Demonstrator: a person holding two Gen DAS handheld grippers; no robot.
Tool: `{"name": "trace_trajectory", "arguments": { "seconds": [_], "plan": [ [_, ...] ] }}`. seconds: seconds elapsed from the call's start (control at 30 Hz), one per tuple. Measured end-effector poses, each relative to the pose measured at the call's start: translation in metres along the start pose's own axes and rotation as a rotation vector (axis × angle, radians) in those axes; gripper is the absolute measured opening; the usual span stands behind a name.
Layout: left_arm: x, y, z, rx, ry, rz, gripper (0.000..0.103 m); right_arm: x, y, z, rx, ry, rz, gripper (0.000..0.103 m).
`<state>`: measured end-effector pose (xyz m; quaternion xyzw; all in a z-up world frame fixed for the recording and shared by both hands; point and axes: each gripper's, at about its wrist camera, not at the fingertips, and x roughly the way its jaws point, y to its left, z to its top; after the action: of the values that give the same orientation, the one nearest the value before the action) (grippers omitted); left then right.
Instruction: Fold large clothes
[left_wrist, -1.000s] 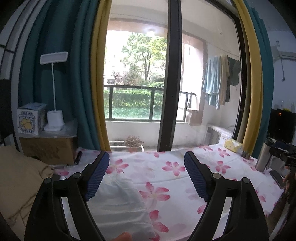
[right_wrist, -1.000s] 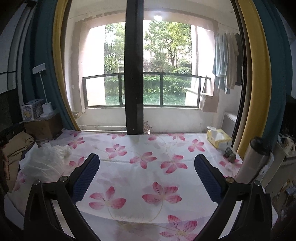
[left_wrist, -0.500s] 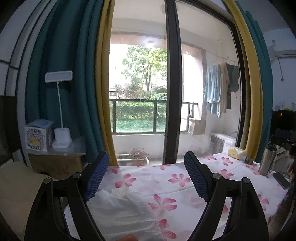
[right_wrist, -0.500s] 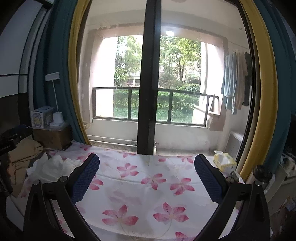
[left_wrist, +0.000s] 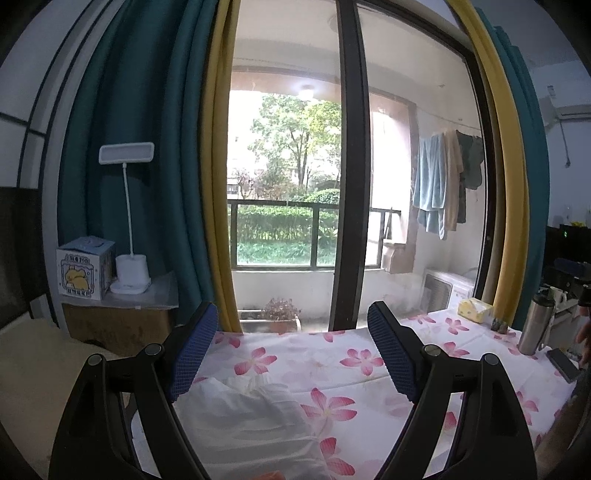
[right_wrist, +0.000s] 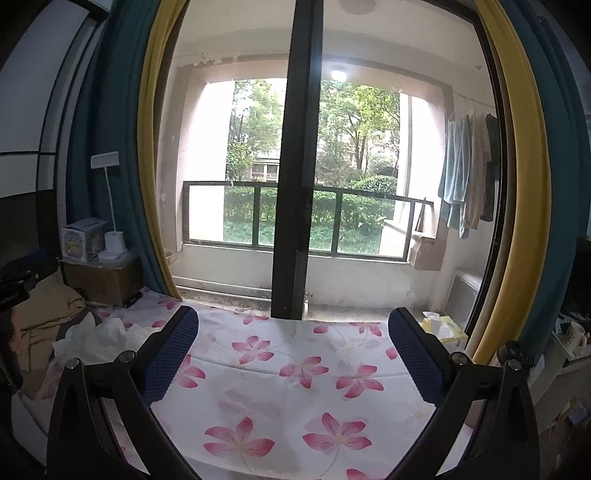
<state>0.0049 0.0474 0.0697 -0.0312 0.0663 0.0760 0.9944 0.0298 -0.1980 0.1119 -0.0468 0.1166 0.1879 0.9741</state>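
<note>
Left wrist view: left tool (left_wrist: 291, 354) fingers spread apart, empty, raised above white garment (left_wrist: 251, 421) lying crumpled at near left of floral tabletop (left_wrist: 332, 347). Right tool (right_wrist: 293, 356) also spread apart, empty, over bare cloth; garment (right_wrist: 99, 339) far left, well apart.

Floral-sheeted bed (right_wrist: 295, 398) — crumpled white garment (left_wrist: 243, 417), tissue box (left_wrist: 474, 309)
</note>
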Motion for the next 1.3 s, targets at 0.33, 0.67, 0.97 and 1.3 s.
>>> {"name": "trace_trajectory", "arguments": {
  "seconds": [0.33, 0.67, 0.97, 1.3],
  "plan": [
    [0.003, -0.003, -0.002, -0.007, 0.015, -0.019, 0.086, 0.006, -0.01, -0.004, 0.024, 0.026, -0.02, 0.102],
    [0.005, 0.0, -0.002, -0.022, 0.017, -0.026, 0.086, 0.009, -0.012, -0.006, 0.031, 0.033, -0.024, 0.102],
    [0.009, -0.001, -0.003, -0.021, 0.025, -0.036, 0.086, 0.009, -0.015, -0.008, 0.034, 0.036, -0.027, 0.102],
    [0.009, -0.003, -0.005, -0.021, 0.025, -0.037, 0.086, 0.009, -0.016, -0.01, 0.034, 0.038, -0.031, 0.102]
  ]
}}
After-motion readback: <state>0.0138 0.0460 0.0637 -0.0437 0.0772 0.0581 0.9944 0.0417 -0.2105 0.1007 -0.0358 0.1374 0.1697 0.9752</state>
